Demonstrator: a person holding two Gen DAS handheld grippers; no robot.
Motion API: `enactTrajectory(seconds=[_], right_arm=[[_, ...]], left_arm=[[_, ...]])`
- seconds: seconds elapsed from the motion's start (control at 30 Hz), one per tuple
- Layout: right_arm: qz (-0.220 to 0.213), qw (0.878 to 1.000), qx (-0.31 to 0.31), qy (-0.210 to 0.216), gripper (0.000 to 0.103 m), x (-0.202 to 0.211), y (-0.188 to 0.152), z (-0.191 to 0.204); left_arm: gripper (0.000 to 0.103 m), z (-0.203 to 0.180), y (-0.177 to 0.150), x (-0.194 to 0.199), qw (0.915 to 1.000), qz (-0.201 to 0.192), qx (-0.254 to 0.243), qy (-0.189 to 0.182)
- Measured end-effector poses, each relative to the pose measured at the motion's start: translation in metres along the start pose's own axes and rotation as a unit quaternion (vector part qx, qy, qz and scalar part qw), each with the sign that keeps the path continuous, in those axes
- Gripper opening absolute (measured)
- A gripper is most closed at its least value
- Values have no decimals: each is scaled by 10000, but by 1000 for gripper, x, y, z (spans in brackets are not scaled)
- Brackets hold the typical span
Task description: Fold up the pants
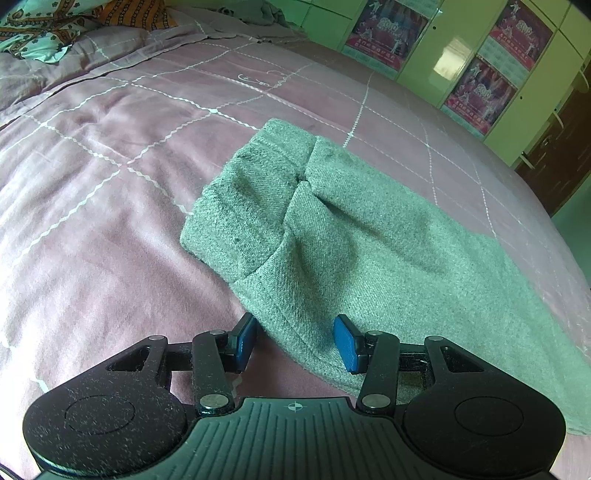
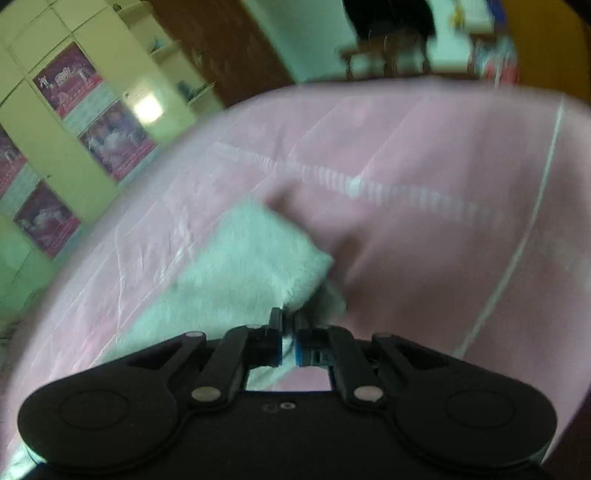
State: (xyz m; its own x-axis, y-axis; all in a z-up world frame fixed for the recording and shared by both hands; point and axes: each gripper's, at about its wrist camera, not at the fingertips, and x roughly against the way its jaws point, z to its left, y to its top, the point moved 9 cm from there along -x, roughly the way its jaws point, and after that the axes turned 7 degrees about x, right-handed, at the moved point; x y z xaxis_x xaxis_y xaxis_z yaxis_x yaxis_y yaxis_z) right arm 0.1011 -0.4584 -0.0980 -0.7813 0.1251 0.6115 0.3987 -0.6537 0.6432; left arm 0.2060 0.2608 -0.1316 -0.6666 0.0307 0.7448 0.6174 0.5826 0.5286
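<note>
The grey-green pants [image 1: 332,229] lie partly folded on the pink bed cover [image 1: 110,184], the folded end pointing away from me. My left gripper [image 1: 297,341] is open, its blue pads [image 1: 345,347] either side of the near hem, which lies between them. In the blurred right wrist view, my right gripper [image 2: 289,338] is shut on a corner of the pants [image 2: 236,266], which looks pale here and is held just above the bed cover [image 2: 424,240].
Pillows [image 1: 48,33] and a grey blanket lie at the head of the bed. Green cupboards with posters [image 1: 476,92] stand beyond the bed's far side. A brown door [image 1: 554,158] is at the right. Furniture shows past the bed edge [image 2: 399,40].
</note>
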Motion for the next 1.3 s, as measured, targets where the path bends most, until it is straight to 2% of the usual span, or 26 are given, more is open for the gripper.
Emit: enactTrajectory(seconds=[0.1, 0.2, 0.3, 0.43, 0.47, 0.5, 0.53, 0.67, 0.8, 0.83, 0.87, 0.9, 0.93, 0.97, 1.0, 1.07, 1.1, 1.17, 1.3], right_arm=[[-42, 9998, 98, 150, 20, 3, 0, 7], [-12, 9999, 106, 122, 18, -3, 7, 7], [1, 9998, 179, 106, 21, 4, 6, 8], [49, 9997, 219, 128, 20, -1, 10, 8], [45, 9997, 216, 135, 20, 1, 10, 8], [43, 9997, 210, 132, 20, 2, 9, 9], [49, 9997, 215, 126, 20, 2, 9, 9], [64, 9994, 332, 88, 21, 1, 10, 12], [86, 9992, 389, 80, 22, -3, 9, 13], [95, 9990, 425, 64, 22, -4, 9, 14], [111, 9989, 462, 42, 22, -6, 9, 15], [122, 9987, 488, 19, 17, -7, 10, 16], [122, 9986, 517, -37, 9, -7, 13, 17], [105, 9986, 515, -2, 5, -5, 15, 19], [60, 9986, 511, 93, 4, -4, 19, 21], [-185, 9975, 629, 277, 4, 4, 27, 28], [-165, 9974, 671, 203, 4, 5, 25, 27], [195, 9981, 584, -7, 4, -7, 15, 16], [177, 9985, 520, -16, 5, -9, 14, 14]], left_arm=[[47, 0, 3, 2, 10000, -43, 50, -1], [47, 3, 7, 12, 9989, -322, 348, -53], [47, 11, 13, 30, 9952, -745, 620, -168], [47, 21, 19, 32, 9935, -765, 796, -290], [44, 21, 21, 31, 9928, -786, 829, -356], [21, 21, 25, 31, 9923, -835, 818, -397], [19, 21, 28, 31, 9921, -908, 801, -339], [19, 13, 32, 27, 9911, -976, 747, -507], [19, 20, 38, 1, 9886, -532, 1179, -769], [17, 19, 42, -1, 9888, -533, 1176, -749], [15, 14, 51, 6, 9867, -739, 1145, -886], [14, 9, 63, 17, 9808, -1024, 1198, -1148], [14, 5, 72, 27, 9771, -1263, 1168, -1253], [14, 2, 78, 31, 9777, -1363, 1037, -1216], [14, 2, 78, 25, 9823, -1261, 877, -1069], [14, 13, 65, -4, 9936, -632, 740, -581], [14, 19, 58, -13, 9959, -418, 672, -444], [14, 20, 51, -16, 9959, -427, 612, -507], [15, 20, 60, -16, 9962, -462, 543, -493]])
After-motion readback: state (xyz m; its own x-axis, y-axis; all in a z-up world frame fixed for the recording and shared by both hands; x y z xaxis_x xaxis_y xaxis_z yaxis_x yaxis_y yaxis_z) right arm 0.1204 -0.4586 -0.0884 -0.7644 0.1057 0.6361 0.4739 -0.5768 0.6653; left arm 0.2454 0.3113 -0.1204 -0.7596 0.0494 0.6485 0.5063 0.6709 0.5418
